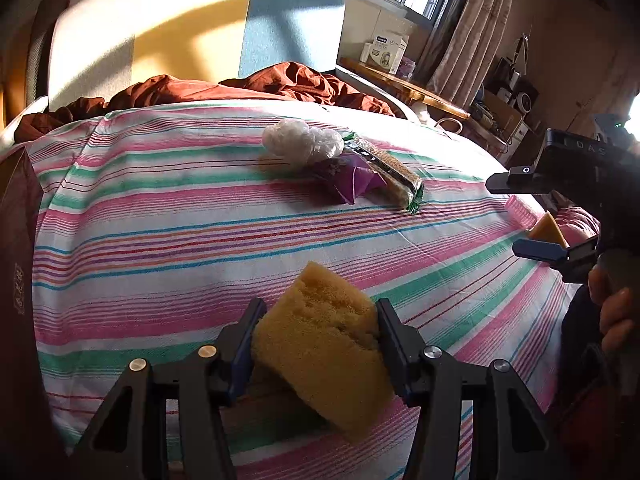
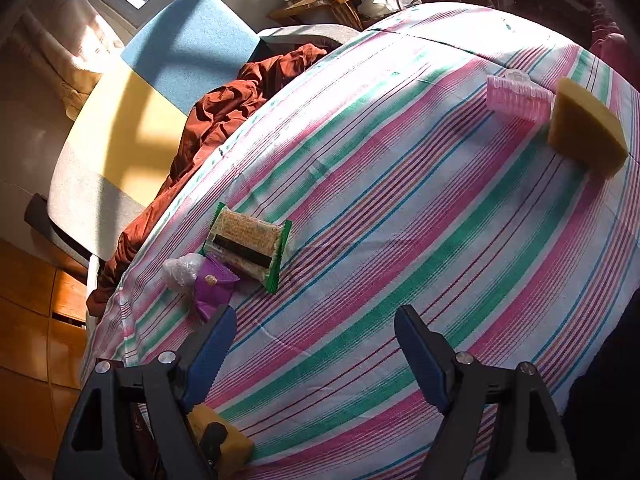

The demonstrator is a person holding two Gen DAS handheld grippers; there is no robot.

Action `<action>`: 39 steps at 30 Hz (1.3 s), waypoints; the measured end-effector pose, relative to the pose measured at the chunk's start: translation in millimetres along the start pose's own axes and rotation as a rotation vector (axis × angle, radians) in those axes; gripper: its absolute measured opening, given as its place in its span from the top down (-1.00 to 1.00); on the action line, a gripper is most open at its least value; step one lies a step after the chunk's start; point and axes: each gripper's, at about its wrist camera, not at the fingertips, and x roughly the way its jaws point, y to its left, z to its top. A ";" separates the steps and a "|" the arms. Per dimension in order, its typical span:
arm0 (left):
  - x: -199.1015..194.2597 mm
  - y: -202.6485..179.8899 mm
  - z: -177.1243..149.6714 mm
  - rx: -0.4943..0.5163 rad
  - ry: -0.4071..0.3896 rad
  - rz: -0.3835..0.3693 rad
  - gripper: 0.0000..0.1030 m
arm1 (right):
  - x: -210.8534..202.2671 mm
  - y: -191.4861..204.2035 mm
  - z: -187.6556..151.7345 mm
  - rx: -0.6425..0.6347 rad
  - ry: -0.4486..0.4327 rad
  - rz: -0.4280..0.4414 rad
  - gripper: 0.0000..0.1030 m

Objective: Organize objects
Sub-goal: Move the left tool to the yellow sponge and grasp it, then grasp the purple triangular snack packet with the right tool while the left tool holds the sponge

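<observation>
My left gripper (image 1: 320, 306) is shut on a yellow sponge (image 1: 320, 344), held tilted just above the striped bedsheet (image 1: 160, 240); the same sponge (image 2: 226, 436) shows at the bottom left of the right wrist view. My right gripper (image 2: 316, 314) stands open over the sheet with nothing between its fingers; it also appears as the right gripper (image 1: 516, 216) at the edge of the left wrist view. A second yellow sponge (image 2: 584, 132) lies beside a pink hair roller (image 2: 516, 100). A cracker packet (image 2: 246, 248), a purple packet (image 2: 214, 284) and a crumpled clear bag (image 2: 182, 270) lie together.
A brown blanket (image 1: 240, 88) is bunched at the far side of the bed, against white and blue foam boards (image 1: 180, 28). A dark maroon box (image 1: 16, 240) stands at the left. A wooden desk (image 1: 404, 84) with boxes sits by the window. A person's hand (image 1: 616, 312) holds the right gripper.
</observation>
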 end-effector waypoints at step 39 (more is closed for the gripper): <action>4.4 8.6 -4.4 -0.024 -0.041 -0.055 -0.14 | 85.8 118.9 13.4 -0.153 0.202 -0.029 -0.50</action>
